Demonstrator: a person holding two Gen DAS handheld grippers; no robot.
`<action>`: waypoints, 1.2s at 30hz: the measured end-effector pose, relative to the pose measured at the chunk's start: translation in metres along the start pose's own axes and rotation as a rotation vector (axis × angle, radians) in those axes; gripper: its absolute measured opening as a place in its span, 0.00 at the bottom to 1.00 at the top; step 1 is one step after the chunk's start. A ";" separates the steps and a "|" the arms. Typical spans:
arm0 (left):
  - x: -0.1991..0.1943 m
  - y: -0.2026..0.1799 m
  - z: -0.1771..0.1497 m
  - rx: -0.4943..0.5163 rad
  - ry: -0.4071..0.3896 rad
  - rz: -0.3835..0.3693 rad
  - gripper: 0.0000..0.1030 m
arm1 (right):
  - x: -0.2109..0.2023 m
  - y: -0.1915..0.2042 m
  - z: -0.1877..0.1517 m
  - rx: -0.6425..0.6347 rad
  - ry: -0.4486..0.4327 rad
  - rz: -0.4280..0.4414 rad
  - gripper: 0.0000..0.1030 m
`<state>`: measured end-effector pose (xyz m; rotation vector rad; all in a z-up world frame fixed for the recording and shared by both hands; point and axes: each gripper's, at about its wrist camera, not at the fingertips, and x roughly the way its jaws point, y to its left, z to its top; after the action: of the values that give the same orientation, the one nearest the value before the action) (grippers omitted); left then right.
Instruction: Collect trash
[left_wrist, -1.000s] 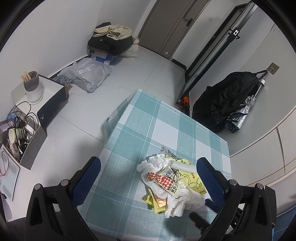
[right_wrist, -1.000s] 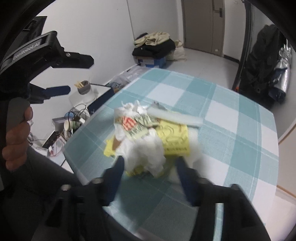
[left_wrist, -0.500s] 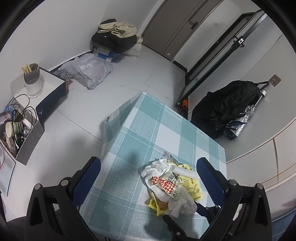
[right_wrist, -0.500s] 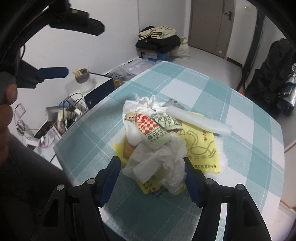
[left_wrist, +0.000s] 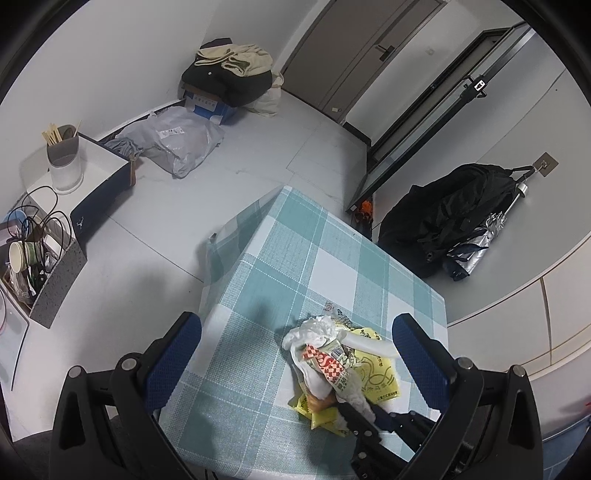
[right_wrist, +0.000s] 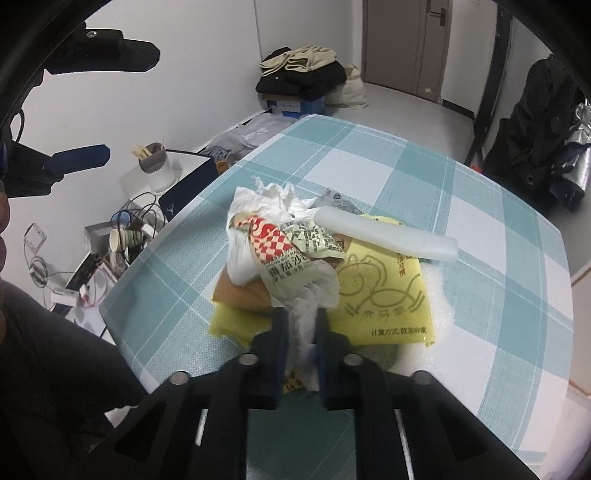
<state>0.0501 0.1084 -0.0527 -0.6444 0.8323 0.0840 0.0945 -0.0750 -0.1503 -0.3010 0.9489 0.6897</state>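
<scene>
Right hand-held gripper (right_wrist: 300, 334) closed on tissue (right_wrist: 308, 317) — ends hidden

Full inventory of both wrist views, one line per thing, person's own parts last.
tablecloth: 1, teal and white check, over the table
white tissue: 1 wad, trash pile, near end pinched
red-checked sachet: 1, on top of pile
yellow bag: 1, under pile
white foam strip: 1, across yellow bag
clothes pile: 1, black and beige, far wall
black backpack: 1, right wall
chopstick holder: 1, grey, left box
left hand-held gripper: blue pads, open, above table
right hand-held gripper: just closed on the tissue
</scene>
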 end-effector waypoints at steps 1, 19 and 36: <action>0.000 -0.001 0.000 0.004 0.000 0.002 0.99 | -0.002 0.001 0.000 -0.005 -0.002 -0.001 0.10; 0.007 -0.015 -0.010 0.067 0.010 0.049 0.99 | -0.066 -0.042 -0.018 0.096 -0.108 0.027 0.08; 0.037 -0.020 -0.019 0.167 0.104 0.071 0.99 | -0.113 -0.091 -0.031 0.220 -0.221 0.035 0.08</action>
<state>0.0691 0.0748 -0.0783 -0.4647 0.9525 0.0451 0.0902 -0.2053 -0.0799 -0.0129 0.8113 0.6301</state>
